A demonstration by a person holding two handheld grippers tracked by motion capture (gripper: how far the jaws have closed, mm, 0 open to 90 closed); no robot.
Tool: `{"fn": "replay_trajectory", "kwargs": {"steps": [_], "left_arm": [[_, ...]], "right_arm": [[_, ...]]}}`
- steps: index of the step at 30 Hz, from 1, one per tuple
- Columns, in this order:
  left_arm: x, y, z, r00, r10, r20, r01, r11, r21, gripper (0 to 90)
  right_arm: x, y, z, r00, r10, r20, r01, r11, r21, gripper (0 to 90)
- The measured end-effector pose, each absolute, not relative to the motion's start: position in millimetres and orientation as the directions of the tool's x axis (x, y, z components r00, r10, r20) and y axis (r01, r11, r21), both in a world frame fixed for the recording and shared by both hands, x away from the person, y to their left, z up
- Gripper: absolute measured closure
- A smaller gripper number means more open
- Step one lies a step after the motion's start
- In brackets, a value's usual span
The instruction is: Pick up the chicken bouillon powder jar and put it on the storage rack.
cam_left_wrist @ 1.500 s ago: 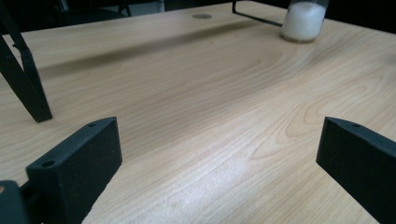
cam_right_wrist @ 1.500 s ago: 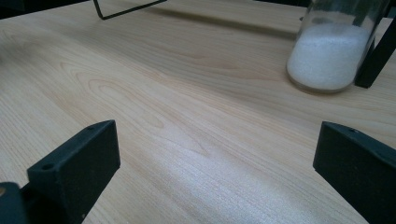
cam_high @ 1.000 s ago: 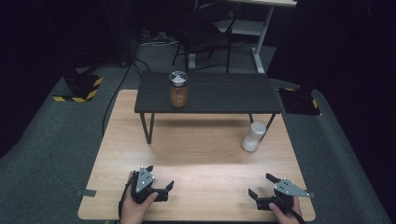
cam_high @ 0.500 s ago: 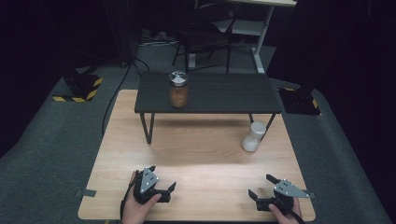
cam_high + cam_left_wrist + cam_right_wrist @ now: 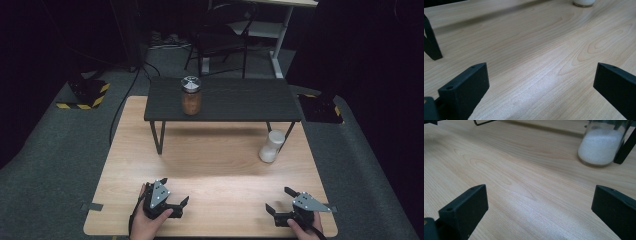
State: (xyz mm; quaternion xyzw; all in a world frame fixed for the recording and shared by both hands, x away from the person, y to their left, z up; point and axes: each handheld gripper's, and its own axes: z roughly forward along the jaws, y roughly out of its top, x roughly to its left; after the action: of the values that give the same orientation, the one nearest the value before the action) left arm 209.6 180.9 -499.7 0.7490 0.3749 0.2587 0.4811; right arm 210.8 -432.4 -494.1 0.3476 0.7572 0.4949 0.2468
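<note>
A: Wooden light-grained table top (image 5: 215, 165) under both my grippers. Left gripper (image 5: 174, 192) at the near left edge, jaws spread wide, nothing between them

B: And the right?

A: Right gripper (image 5: 281, 201) at the near right edge, jaws likewise released and empty. Clear glass jar of white powder (image 5: 271, 146) stands upright well ahead of it, just beside a leg of the low black shelf (image 5: 225, 100)

B: Anything on that shelf?

A: Brown-filled glass jar with a metal lid (image 5: 191, 95), upright, toward its left half
</note>
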Motion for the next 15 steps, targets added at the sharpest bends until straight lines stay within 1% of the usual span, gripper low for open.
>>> {"fn": "replay_trajectory", "kwargs": {"steps": [6,11,15], "left_arm": [[211.2,180.7,-499.1,0.583,0.813,0.012,0.325,-0.246,0.913,0.4],[212.6,183.0,-500.1,0.585,0.811,-0.005,0.327,-0.231,0.916,0.4],[214.3,183.9,-500.0,0.587,0.809,-0.006,0.327,-0.231,0.916,0.4]], "right_arm": [[210.9,-435.5,-495.1,-0.631,0.776,-0.006,0.293,0.245,0.924,0.0],[210.1,-432.3,-494.3,-0.626,0.780,-0.020,0.290,0.257,0.922,0.0],[207.7,-427.6,-494.0,-0.604,0.797,-0.024,0.296,0.252,0.921,0.0]]}}
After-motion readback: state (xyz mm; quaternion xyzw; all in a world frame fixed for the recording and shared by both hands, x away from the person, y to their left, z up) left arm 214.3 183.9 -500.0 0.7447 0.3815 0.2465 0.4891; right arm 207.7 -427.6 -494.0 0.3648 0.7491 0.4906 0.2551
